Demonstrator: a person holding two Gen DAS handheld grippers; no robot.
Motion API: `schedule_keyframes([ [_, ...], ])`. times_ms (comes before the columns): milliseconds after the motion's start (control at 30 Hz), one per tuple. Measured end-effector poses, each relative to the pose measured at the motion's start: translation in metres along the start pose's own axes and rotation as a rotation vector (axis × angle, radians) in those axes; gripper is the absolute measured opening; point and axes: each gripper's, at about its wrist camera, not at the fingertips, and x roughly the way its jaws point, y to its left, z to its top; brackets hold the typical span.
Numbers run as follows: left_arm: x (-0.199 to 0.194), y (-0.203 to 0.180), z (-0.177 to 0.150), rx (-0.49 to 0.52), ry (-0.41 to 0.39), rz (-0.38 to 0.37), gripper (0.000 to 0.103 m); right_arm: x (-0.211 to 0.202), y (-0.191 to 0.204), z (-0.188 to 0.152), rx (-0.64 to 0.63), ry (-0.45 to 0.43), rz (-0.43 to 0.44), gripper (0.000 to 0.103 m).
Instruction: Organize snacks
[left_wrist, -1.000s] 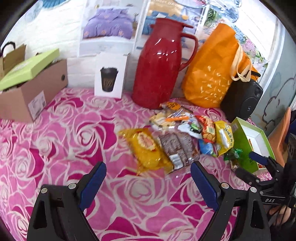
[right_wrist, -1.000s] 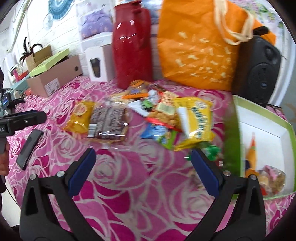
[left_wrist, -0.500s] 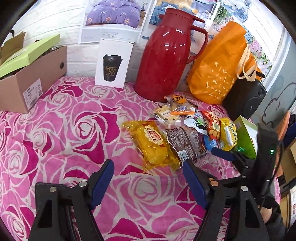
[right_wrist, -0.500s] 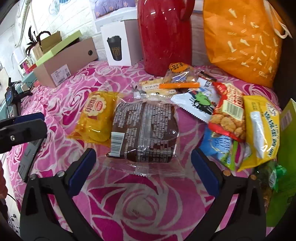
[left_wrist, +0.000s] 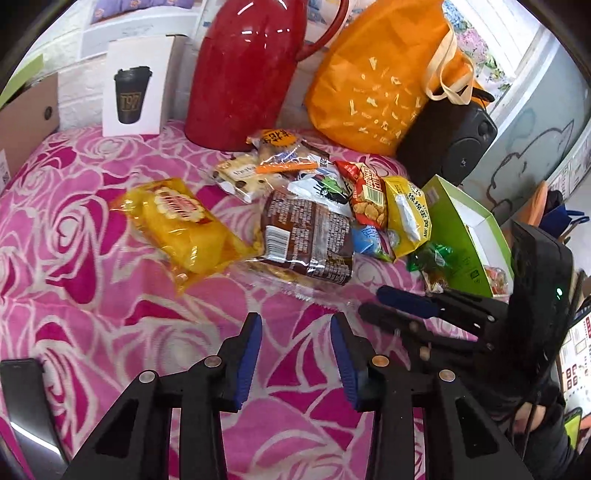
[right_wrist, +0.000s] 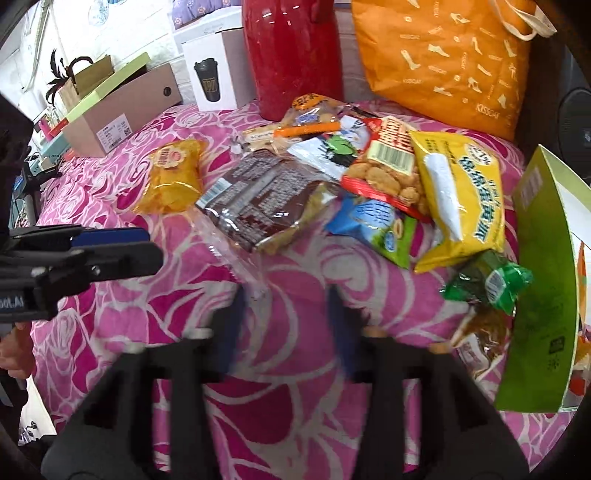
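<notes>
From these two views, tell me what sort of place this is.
Probably a lived-in home room: a table under a pink rose-patterned cloth against a white wall, crowded with a tall red plastic thermos jug, an orange fabric tote bag and a cardboard shoebox.

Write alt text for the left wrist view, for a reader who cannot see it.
The left gripper, open and empty, hovers over a pink rose-print cloth just short of a pile of snack packets, nearest a brown packet and a yellow packet. The right gripper reaches in from the right beside a green box; a red jug and orange bag stand behind.
</notes>
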Motion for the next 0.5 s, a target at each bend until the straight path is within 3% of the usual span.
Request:
schedule_keyframes([
  [100,0.008,-0.002,0.016,-0.010,-0.009,-0.034,0.039,0.000,-0.002,0.001,0.028,-0.005,0.030,0.066],
  [200,0.017,-0.005,0.038,0.009,-0.030,0.011,0.039,0.005,0.002,0.004,0.025,-0.002,0.034,0.066],
  [267,0.025,-0.003,0.055,0.017,-0.034,0.015,0.047,0.009,0.004,0.006,0.029,0.002,0.046,0.066],
  [333,0.038,0.000,0.065,0.026,-0.010,0.025,0.059,0.014,0.005,0.009,0.033,0.007,0.054,0.066],
  [400,0.058,0.005,0.073,0.023,0.046,0.039,0.060,0.021,0.006,0.012,0.033,0.013,0.050,0.066],
  [500,0.068,0.001,0.068,0.068,0.097,0.000,0.060,0.029,0.003,0.014,0.047,0.022,0.061,0.066],
])
